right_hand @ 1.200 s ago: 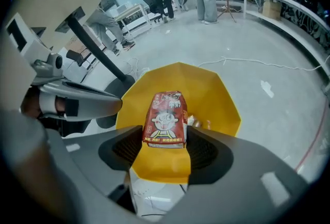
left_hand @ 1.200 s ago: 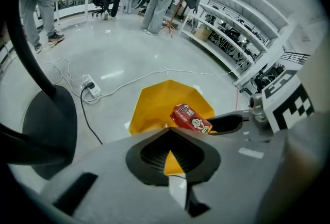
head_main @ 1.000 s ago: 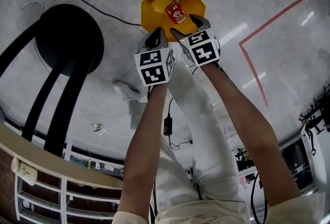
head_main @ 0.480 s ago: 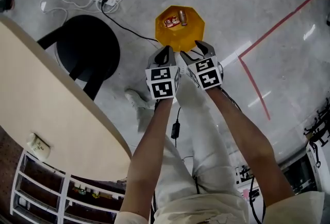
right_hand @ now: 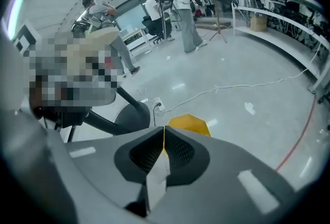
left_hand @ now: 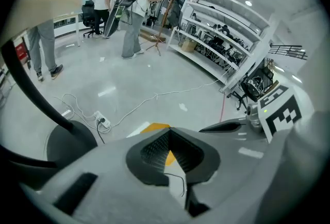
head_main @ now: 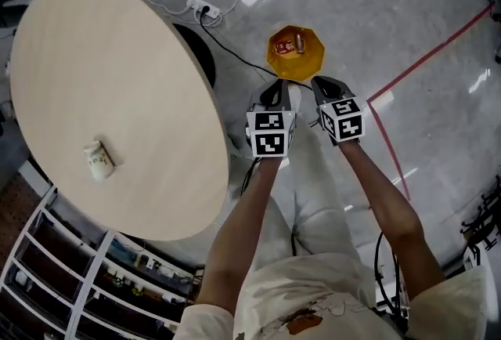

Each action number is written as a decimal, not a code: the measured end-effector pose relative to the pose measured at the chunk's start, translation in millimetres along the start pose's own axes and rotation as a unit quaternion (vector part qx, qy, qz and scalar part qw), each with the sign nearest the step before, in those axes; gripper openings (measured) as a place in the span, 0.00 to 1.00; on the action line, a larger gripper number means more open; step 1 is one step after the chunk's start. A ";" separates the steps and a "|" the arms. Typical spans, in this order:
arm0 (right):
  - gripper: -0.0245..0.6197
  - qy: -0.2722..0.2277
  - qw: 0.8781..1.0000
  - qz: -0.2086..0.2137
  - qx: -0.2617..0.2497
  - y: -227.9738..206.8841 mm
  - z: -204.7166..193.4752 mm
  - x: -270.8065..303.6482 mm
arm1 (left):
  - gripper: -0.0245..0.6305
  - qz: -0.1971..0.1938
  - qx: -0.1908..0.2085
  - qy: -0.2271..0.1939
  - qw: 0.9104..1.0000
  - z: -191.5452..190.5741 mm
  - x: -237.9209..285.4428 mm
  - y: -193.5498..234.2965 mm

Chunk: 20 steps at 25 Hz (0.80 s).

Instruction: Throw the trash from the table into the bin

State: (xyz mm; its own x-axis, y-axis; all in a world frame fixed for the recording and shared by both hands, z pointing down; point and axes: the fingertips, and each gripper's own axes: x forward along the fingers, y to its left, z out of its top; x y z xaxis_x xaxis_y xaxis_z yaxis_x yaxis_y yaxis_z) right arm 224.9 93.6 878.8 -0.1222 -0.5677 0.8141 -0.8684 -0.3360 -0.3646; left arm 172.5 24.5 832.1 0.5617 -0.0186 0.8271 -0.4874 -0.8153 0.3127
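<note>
Right hand-held gripper (head_main: 325, 83) just closed (empty); left (head_main: 278, 88) shut.

Left gripper (left_hand: 169, 134): fingers closed tip to tip, nothing held. Yellow bin (left_hand: 153, 128) on the floor just beyond them. Right gripper (left_hand: 223, 127) alongside, to the right. Black stool (left_hand: 69, 143) at left, power strip (left_hand: 102, 121) near it. People (left_hand: 135, 9) standing far off.
</note>
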 end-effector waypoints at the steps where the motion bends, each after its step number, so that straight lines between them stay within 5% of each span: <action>1: 0.06 -0.003 1.000 0.001 -0.004 4.9 6.5 -11.6 | 0.05 0.000 0.003 -0.004 1.000 5.0 -14.7 -3.0; 10: 0.05 -0.010 0.998 0.040 -0.048 71.5 48.3 -118.2 | 0.05 -0.038 0.004 -0.035 0.999 35.3 -155.8 -53.0; 20: 0.05 -0.047 0.991 0.053 -0.116 148.7 95.4 -208.0 | 0.05 -0.052 0.028 -0.122 0.991 85.1 -286.7 -79.6</action>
State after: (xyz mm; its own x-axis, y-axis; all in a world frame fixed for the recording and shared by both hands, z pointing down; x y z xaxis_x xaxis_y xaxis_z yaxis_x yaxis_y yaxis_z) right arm 167.0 90.1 612.2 -0.1819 -0.6622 0.7270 -0.9414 -0.0964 -0.3233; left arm 107.2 45.5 530.4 0.7547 -0.0670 0.6526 -0.3849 -0.8508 0.3577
